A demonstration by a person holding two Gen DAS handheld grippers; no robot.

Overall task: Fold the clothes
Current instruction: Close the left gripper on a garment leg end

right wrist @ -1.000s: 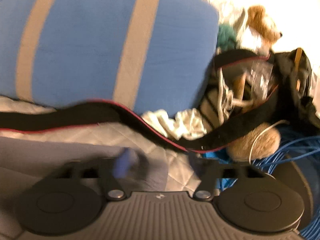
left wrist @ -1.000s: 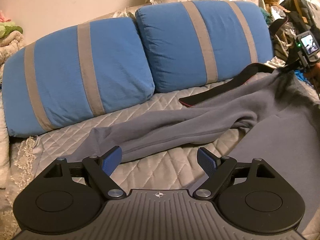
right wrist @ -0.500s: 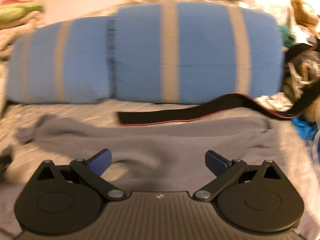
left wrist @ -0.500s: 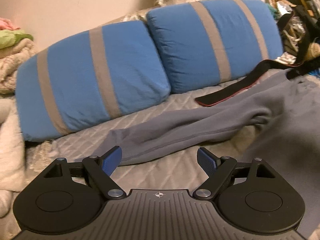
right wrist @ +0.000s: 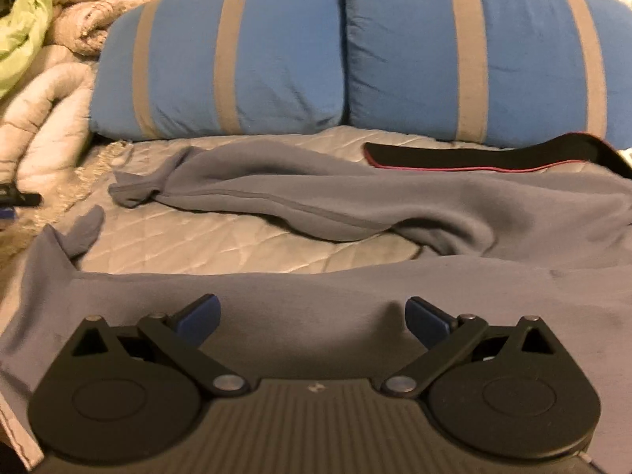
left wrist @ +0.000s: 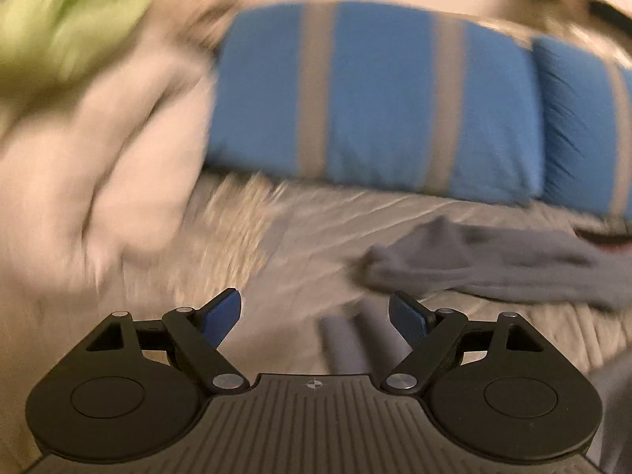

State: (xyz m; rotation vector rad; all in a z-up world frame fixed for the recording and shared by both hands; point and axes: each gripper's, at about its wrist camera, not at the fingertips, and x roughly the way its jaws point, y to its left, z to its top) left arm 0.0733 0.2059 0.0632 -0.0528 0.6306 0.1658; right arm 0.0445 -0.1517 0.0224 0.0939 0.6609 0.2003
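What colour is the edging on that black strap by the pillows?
Red piping along the black strap, clearest in the right wrist view.

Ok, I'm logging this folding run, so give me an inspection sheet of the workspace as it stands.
Surface: pale quilted bedspread, partly bare.
Job's things: grey fleece trousers spread out, legs apart, unfolded.
Clutter: black strap with red edging lies beyond the trousers.
Grippers: left gripper open, holding nothing, view blurred; right gripper open above the near trouser leg.
Cables: nothing seen.
Surroundings: two blue pillows with grey stripes behind; white and green bedding heap at left.
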